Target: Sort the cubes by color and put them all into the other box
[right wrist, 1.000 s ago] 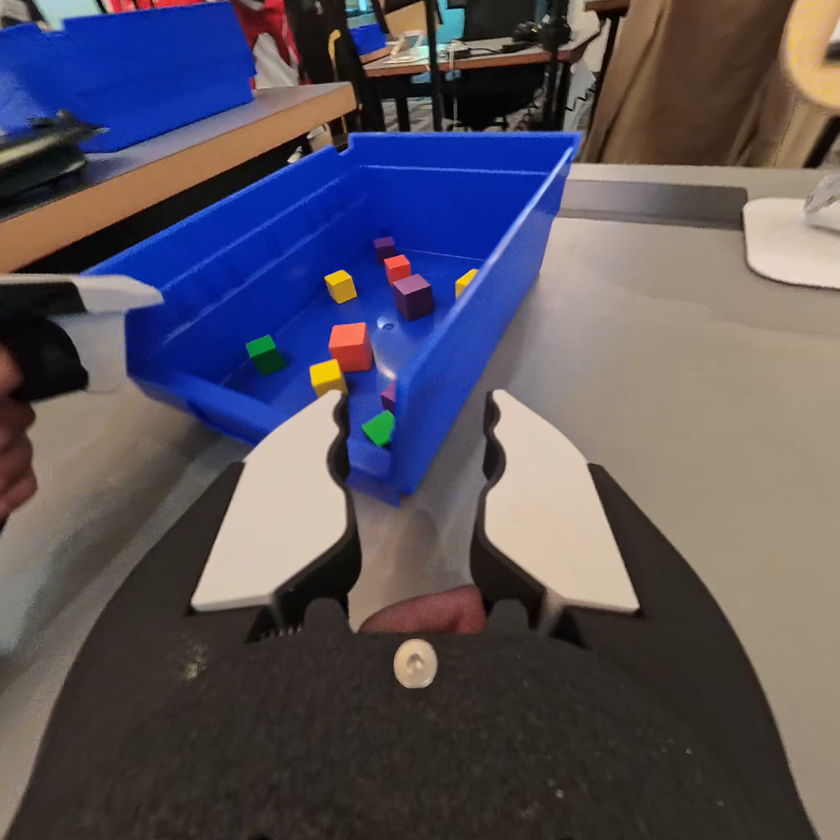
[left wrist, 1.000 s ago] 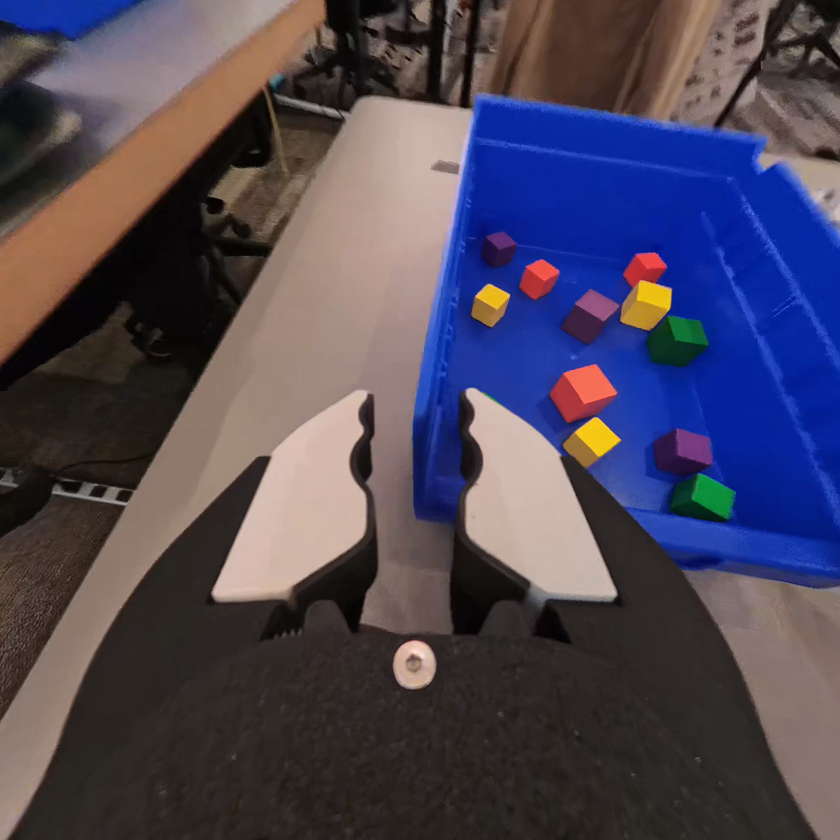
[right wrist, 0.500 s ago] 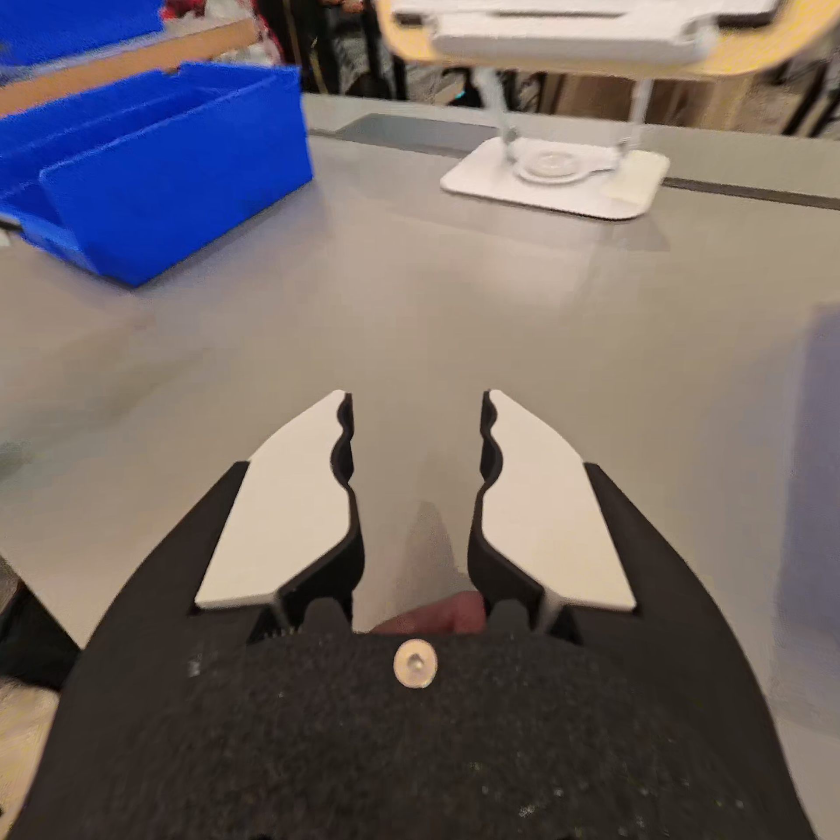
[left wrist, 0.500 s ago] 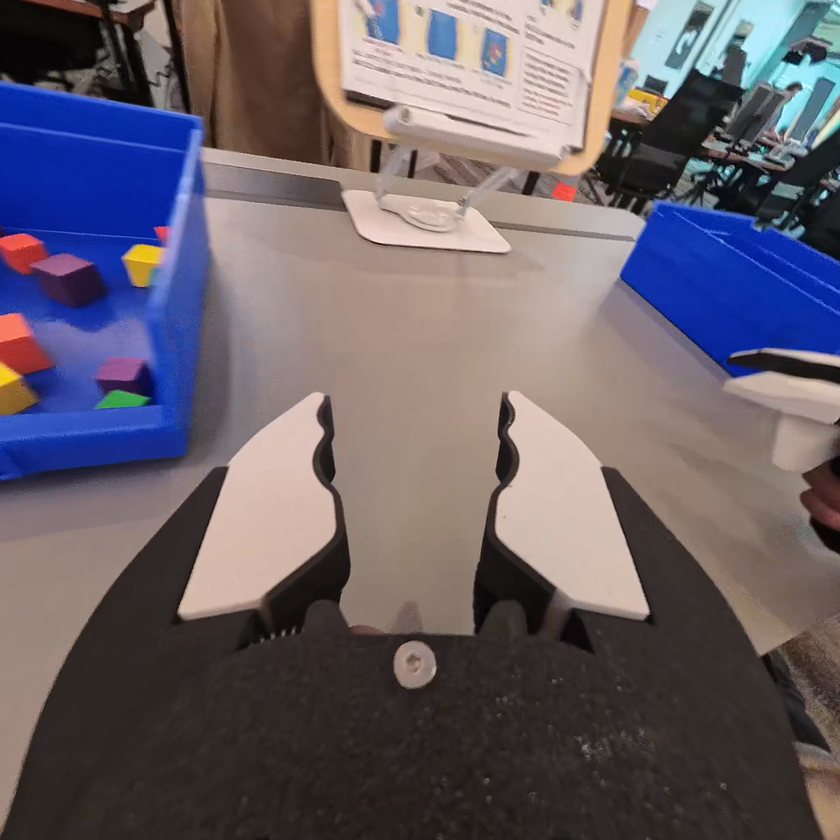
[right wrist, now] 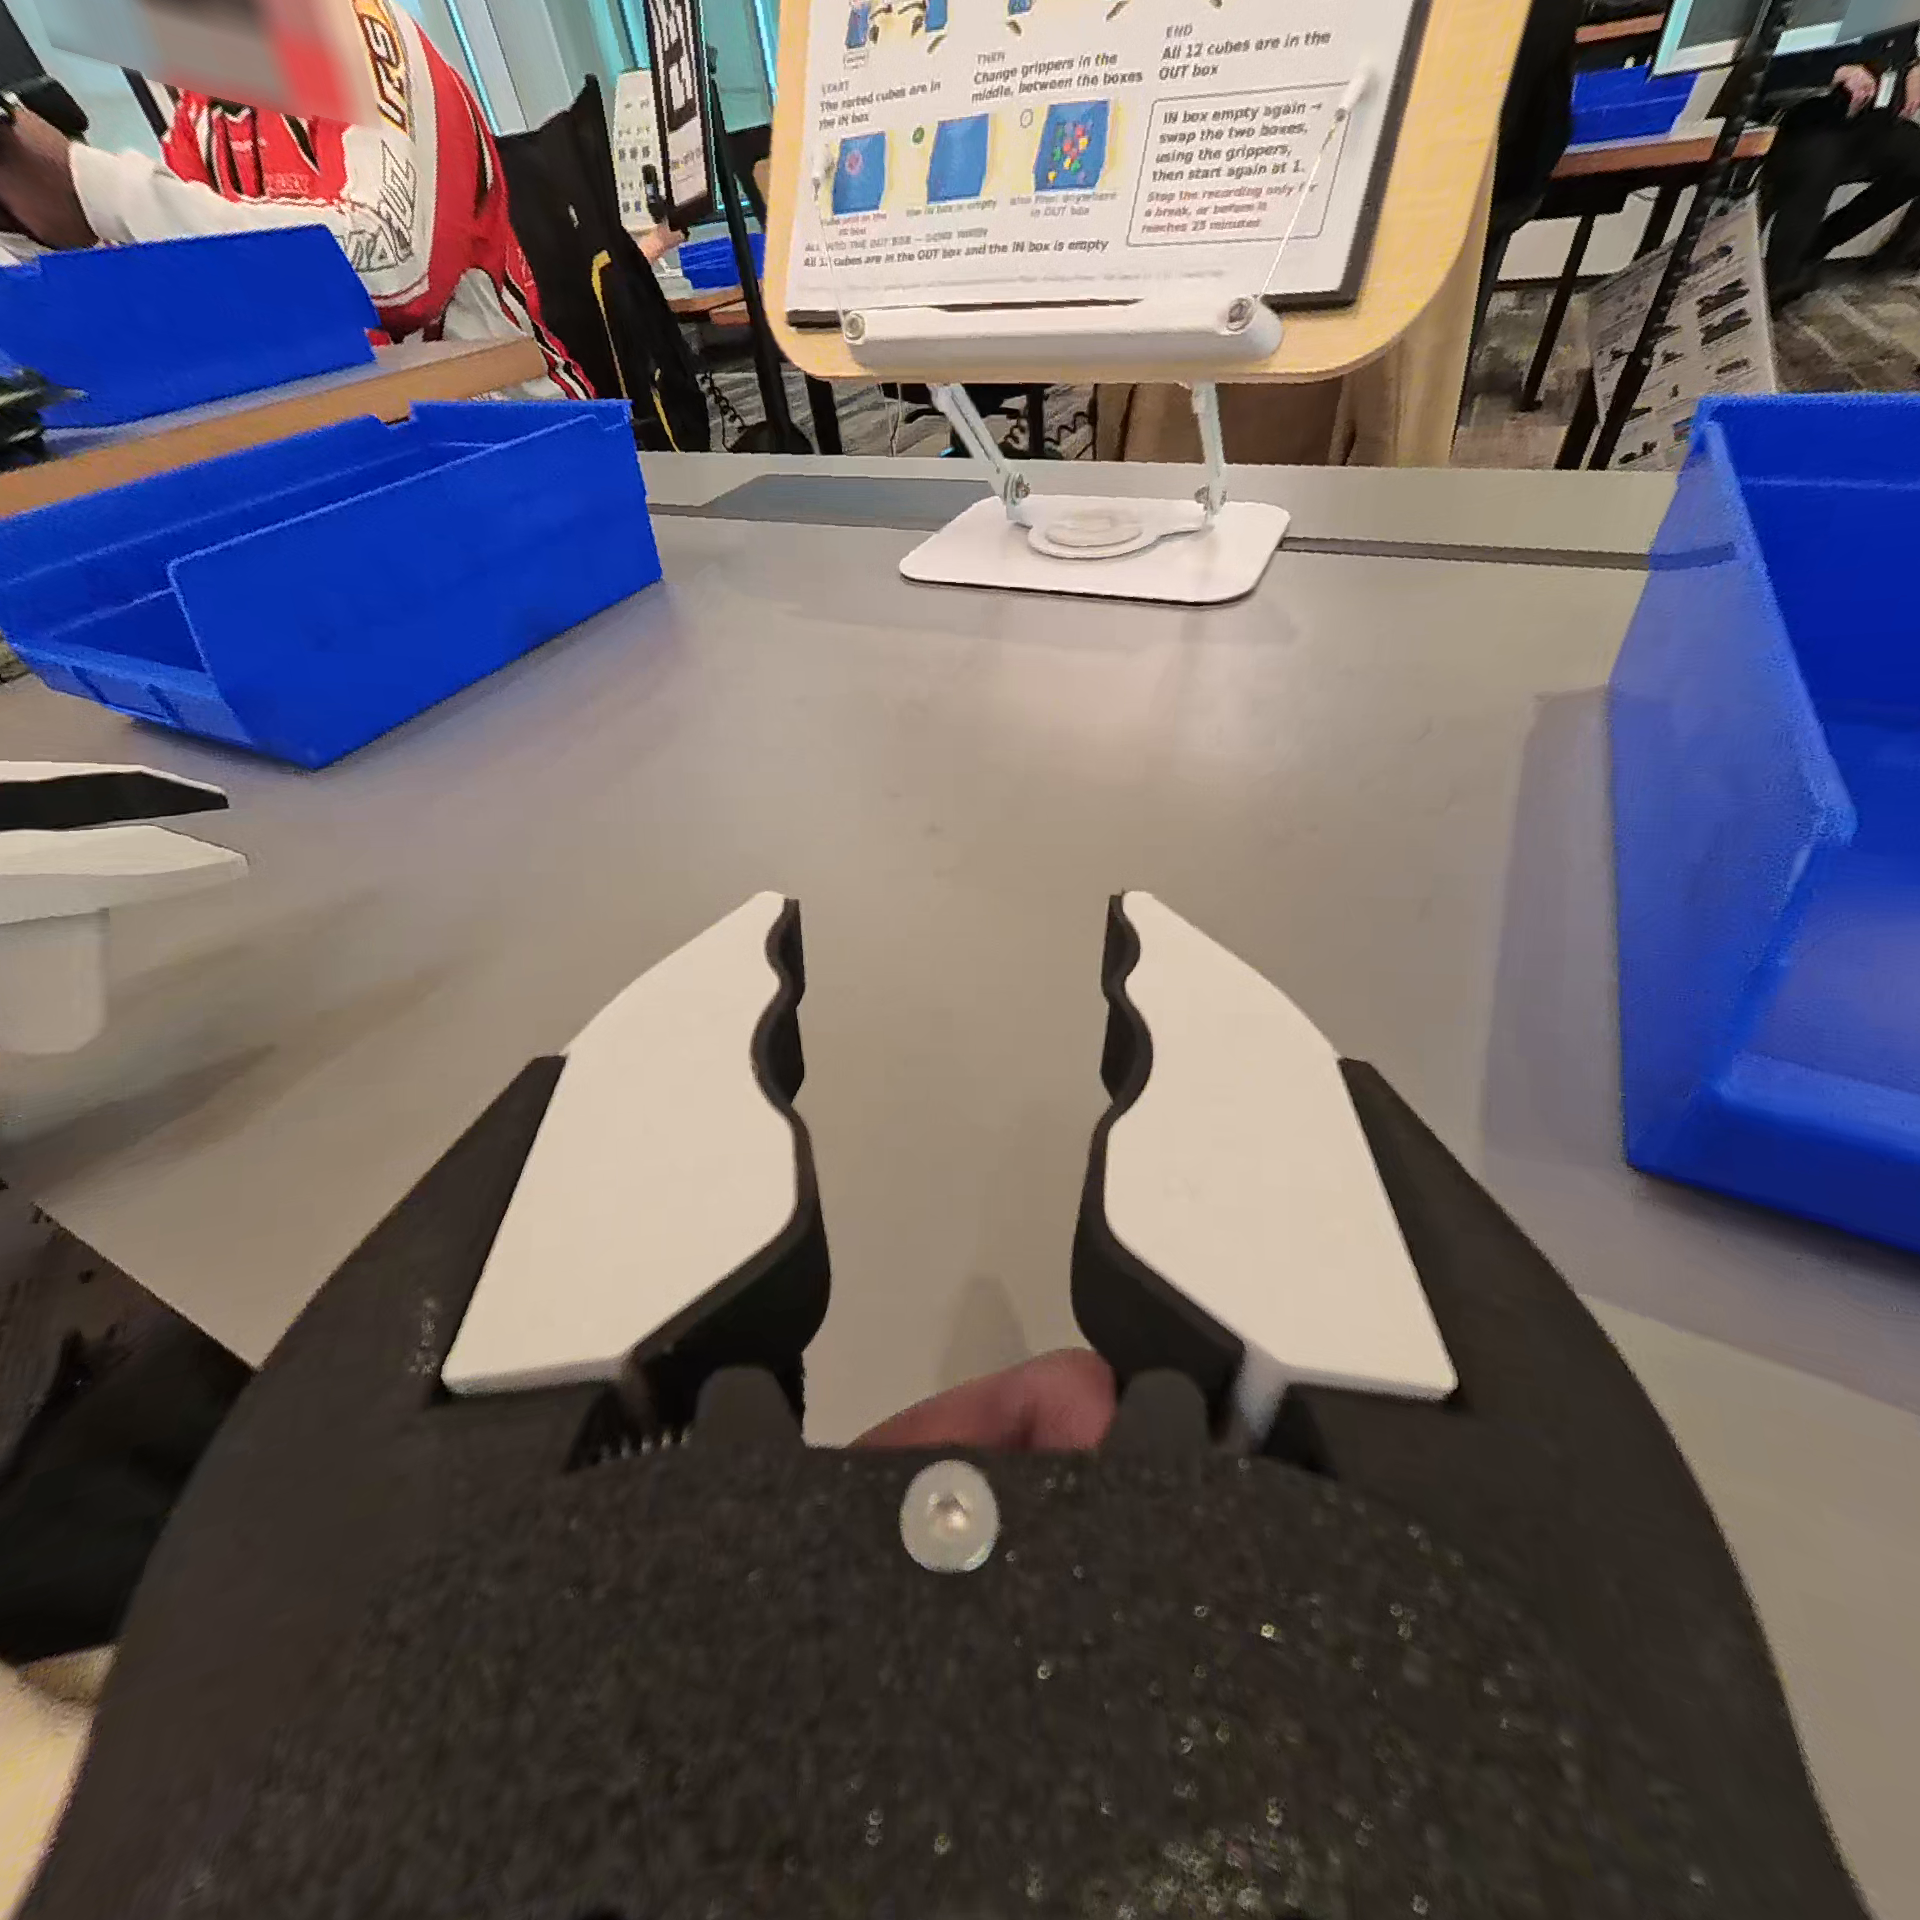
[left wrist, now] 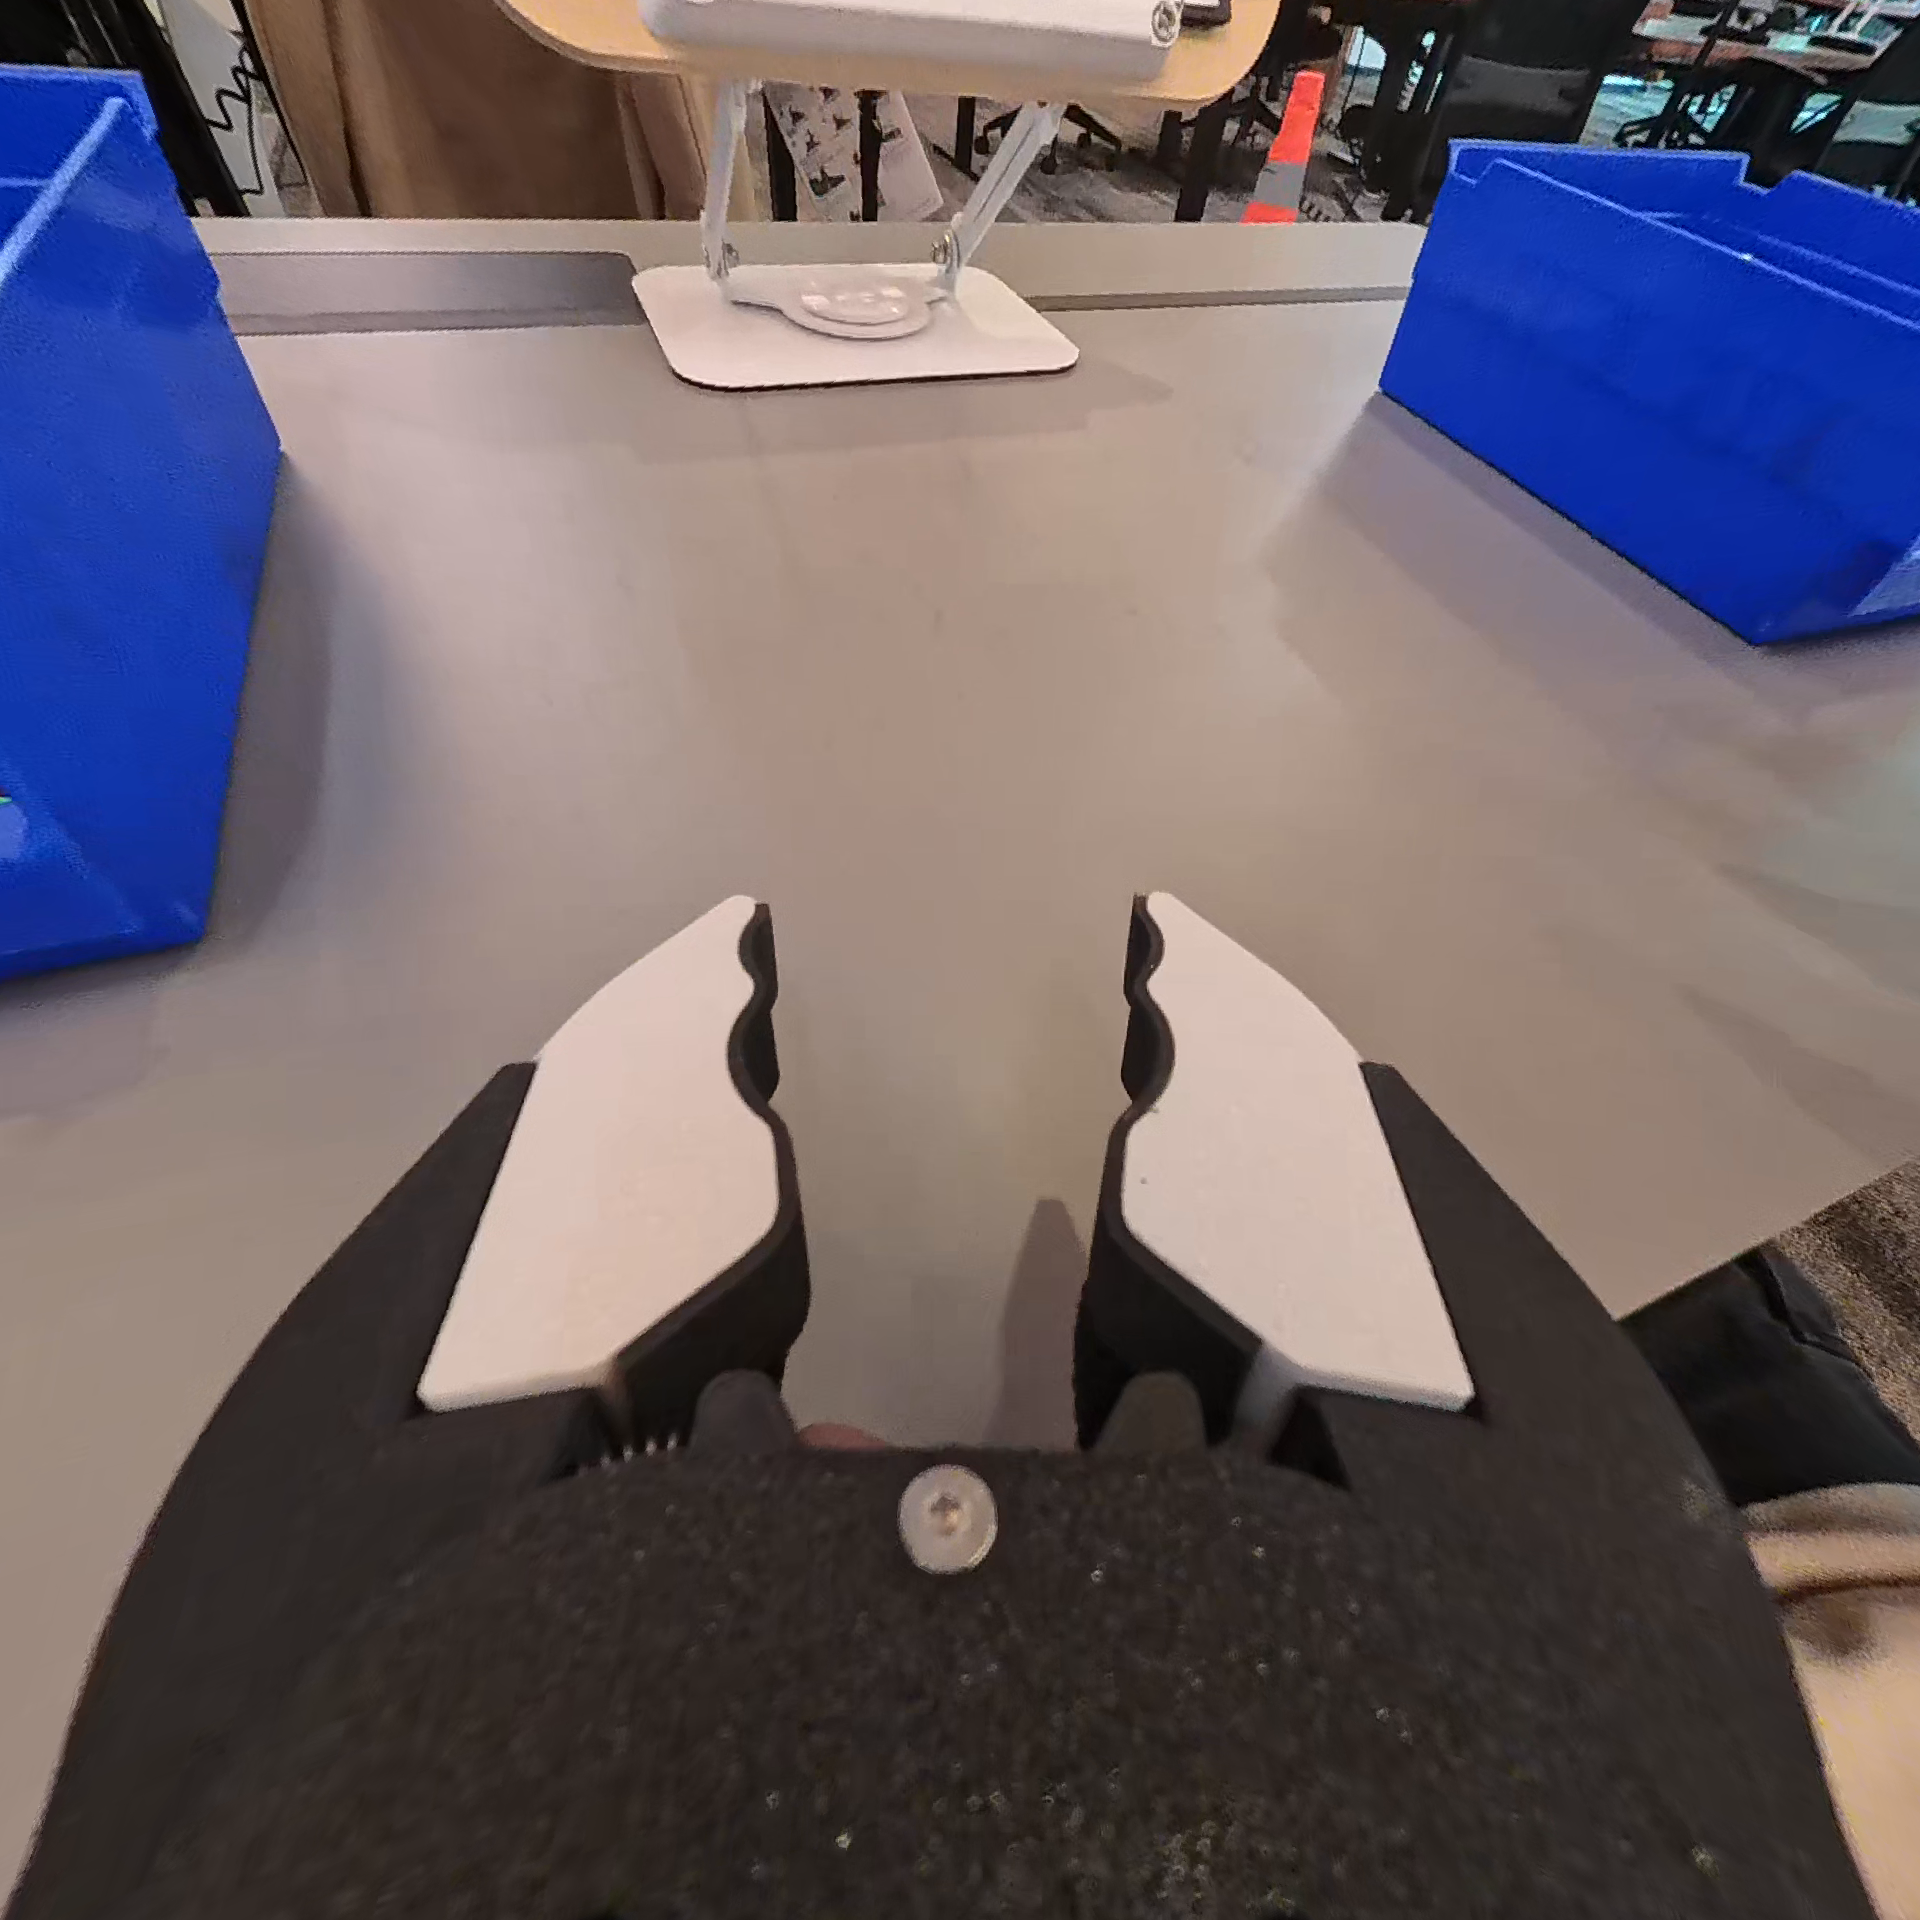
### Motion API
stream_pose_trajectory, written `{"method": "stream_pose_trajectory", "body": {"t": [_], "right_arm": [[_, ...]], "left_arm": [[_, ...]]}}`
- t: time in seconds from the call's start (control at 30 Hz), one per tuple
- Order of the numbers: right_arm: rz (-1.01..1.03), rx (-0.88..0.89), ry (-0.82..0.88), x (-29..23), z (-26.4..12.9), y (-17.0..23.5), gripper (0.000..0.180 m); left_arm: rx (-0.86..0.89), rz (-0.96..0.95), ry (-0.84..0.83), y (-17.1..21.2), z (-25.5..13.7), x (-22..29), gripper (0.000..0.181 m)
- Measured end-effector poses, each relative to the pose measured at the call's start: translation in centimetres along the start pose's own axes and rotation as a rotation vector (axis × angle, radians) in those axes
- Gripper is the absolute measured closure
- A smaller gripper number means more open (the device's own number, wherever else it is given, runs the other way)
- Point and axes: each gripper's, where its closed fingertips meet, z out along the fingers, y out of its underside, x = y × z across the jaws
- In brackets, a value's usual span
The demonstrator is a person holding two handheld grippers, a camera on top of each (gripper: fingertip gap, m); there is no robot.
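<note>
My left gripper (left wrist: 951, 914) and right gripper (right wrist: 951, 909): fingers apart, empty, over bare desk (left wrist: 935, 644) between boxes. No cubes visible; sorting apparently unstarted.

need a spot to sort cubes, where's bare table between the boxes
The grey table is bare between the left box and the right box, from the white stand base at the back to the near edge. Both open tongs, left and right, hover at its near end.
</note>
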Motion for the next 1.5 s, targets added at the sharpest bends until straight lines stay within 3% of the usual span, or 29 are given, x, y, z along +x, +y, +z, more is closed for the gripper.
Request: {"method": "stream_pose_trajectory", "body": {"t": [0.17, 0.33, 0.43, 0.5, 0.6, 0.7, 0.8, 0.93, 0.97, 1.0, 1.2, 1.37, 1.5], "right_arm": [[-0.067, -0.044, 0.017, -0.4, 1.3, 1.2, 0.125], [-0.036, -0.042, -0.012, -0.9, 1.4, 1.3, 0.128], [-0.02, -0.043, -0.027, -0.9, 1.4, 1.3, 0.128], [0.007, -0.032, -0.038, -0.8, 1.3, 1.2, 0.13], [0.044, -0.057, -0.06, -0.6, 1.6, 1.5, 0.129], [0.056, -0.072, -0.065, -0.6, 1.9, 1.6, 0.129], [0.03, -0.084, -0.067, -0.9, 2.1, 1.7, 0.13], [0.01, -0.08, -0.068, -1.4, 1.6, 1.8, 0.131], [0.013, -0.078, -0.073, -1.6, 1.5, 1.8, 0.132], [0.019, -0.075, -0.077, -1.7, 1.3, 1.8, 0.132], [0.036, -0.067, -0.083, -1.4, 0.6, 2.0, 0.134], [-0.037, -0.043, -0.055, -0.5, 0.1, 1.4, 0.136], [-0.074, -0.02, -0.063, 0.1, 0.1, 1.0, 0.14]], "left_arm": [[-0.034, -0.015, 0.003, 1.0, -0.3, -0.7, 0.118], [-0.109, -0.084, 0.084, -0.5, -2.0, -2.1, 0.121], [-0.102, -0.161, 0.001, -4.6, -4.2, -8.6, 0.128], [-0.222, -0.173, -0.105, -6.3, -4.3, -14.5, 0.119], [-0.422, -0.17, -0.262, -7.3, -1.1, -22.9, 0.119], [-0.67, -0.288, -0.272, -4.6, 3.6, -27.0, 0.114], [-0.833, -0.373, -0.315, -1.5, 6.0, -28.9, 0.114], [-0.877, -0.411, -0.348, 0.1, 7.2, -29.5, 0.122], [-0.867, -0.407, -0.36, 0.2, 7.3, -29.8, 0.129], [-0.847, -0.401, -0.374, 0.0, 7.3, -30.2, 0.149], [-0.723, -0.312, -0.262, -2.5, 6.0, -29.5, 0.151], [-0.301, -0.187, 0.165, -8.9, 3.0, -21.6, 0.151], [-0.05, -0.045, 0.496, -9.7, -0.8, -13.0, 0.151]]}}
